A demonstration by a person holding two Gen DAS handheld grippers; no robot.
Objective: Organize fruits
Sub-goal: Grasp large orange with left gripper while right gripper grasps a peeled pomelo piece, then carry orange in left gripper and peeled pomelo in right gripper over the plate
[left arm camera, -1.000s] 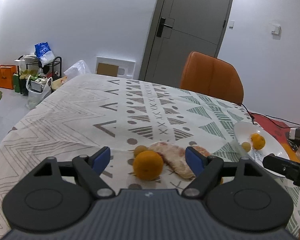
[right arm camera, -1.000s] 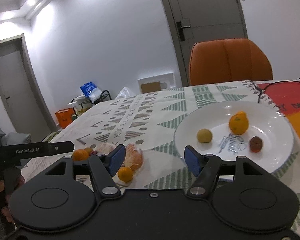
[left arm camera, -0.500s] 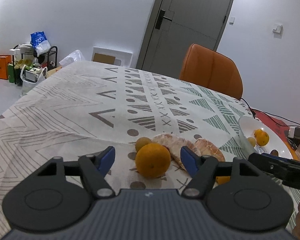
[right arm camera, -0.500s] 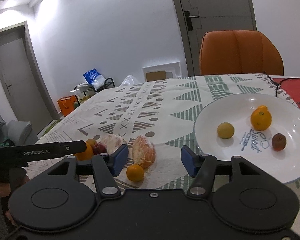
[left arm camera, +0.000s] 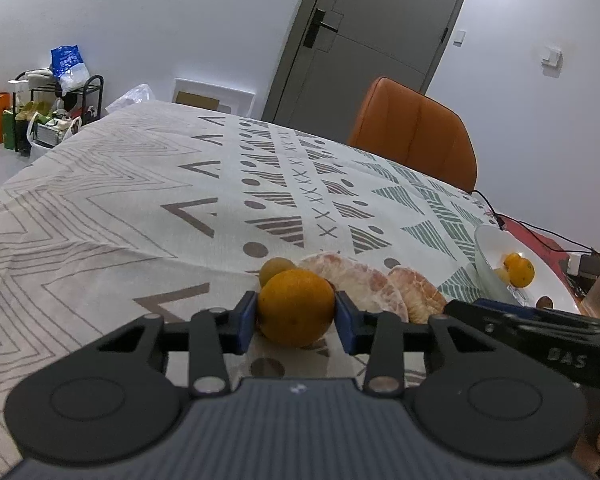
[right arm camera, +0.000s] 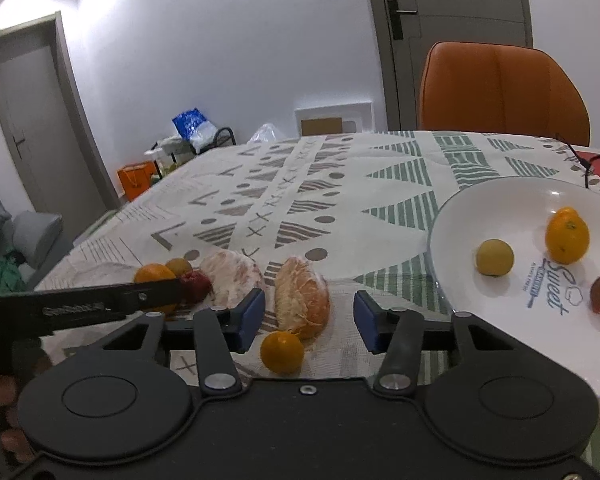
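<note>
My left tool [left arm camera: 296,316] pinches the orange [left arm camera: 296,307] low in the frame's centre, on the bench [left arm camera: 100,208]. If I lift too fast, the round fruit could roll out and knock the small yellow fruit [left arm camera: 274,269] just behind. My right tool [right arm camera: 309,316] is spread around a peeled pomelo segment [right arm camera: 302,304] and a kumquat [right arm camera: 282,352]. The plate [right arm camera: 500,308] sits right; segments lie between.
</note>
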